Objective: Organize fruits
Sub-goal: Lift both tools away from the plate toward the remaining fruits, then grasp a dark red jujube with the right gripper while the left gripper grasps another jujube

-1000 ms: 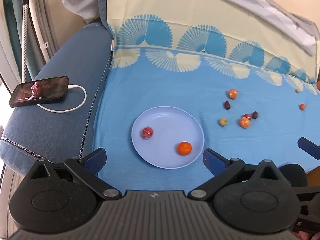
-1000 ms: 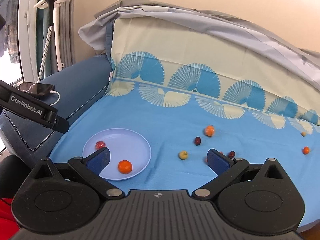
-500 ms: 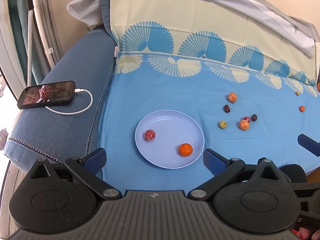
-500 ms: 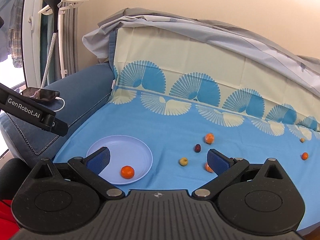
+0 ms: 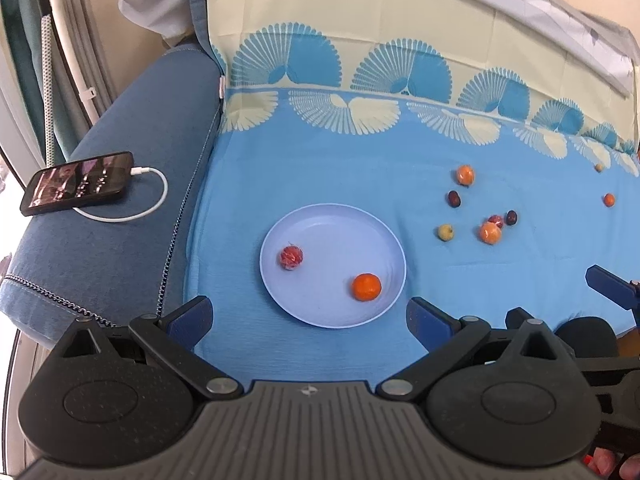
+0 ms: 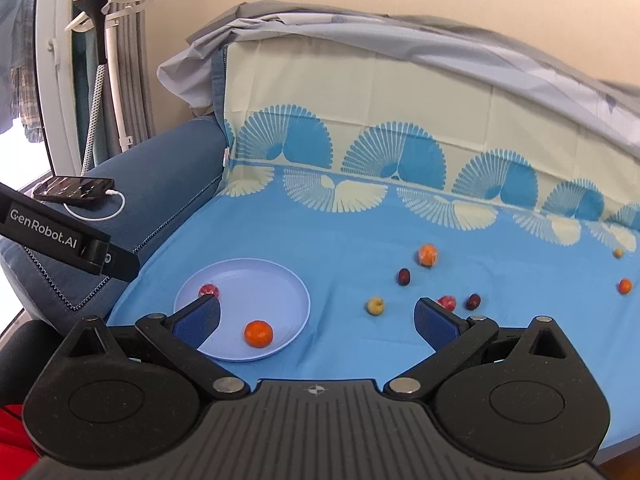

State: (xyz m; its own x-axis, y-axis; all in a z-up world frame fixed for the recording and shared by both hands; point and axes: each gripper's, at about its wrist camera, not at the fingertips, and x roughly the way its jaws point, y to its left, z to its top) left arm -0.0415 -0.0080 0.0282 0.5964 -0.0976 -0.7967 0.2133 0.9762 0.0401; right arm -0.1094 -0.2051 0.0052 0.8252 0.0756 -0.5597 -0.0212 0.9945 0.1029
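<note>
A pale blue plate (image 5: 320, 236) (image 6: 276, 284) lies on the blue sheet and holds an orange (image 5: 366, 287) (image 6: 258, 333) and a red fruit (image 5: 291, 256) (image 6: 209, 290). Several loose fruits lie to its right: an orange (image 5: 465, 174) (image 6: 427, 254), a dark plum (image 5: 453, 199) (image 6: 404, 276), a yellow fruit (image 5: 445, 232) (image 6: 375, 305), another orange (image 5: 490, 233), a red fruit (image 6: 447, 302) and a second plum (image 6: 473, 301). My left gripper (image 5: 309, 320) stands open near the plate's front edge. My right gripper (image 6: 316, 320) is open too, nothing between its fingers.
A phone (image 5: 78, 188) on a white charging cable lies on the dark blue sofa arm at the left. Two small orange fruits (image 5: 609, 199) (image 6: 624, 286) sit far right. The sheet-covered backrest rises behind. The sofa's front edge runs just below both grippers.
Both grippers have pulled back and tilted a little, so the plate and fruits sit slightly farther away. Nothing on the sheet has moved; both stay open.
</note>
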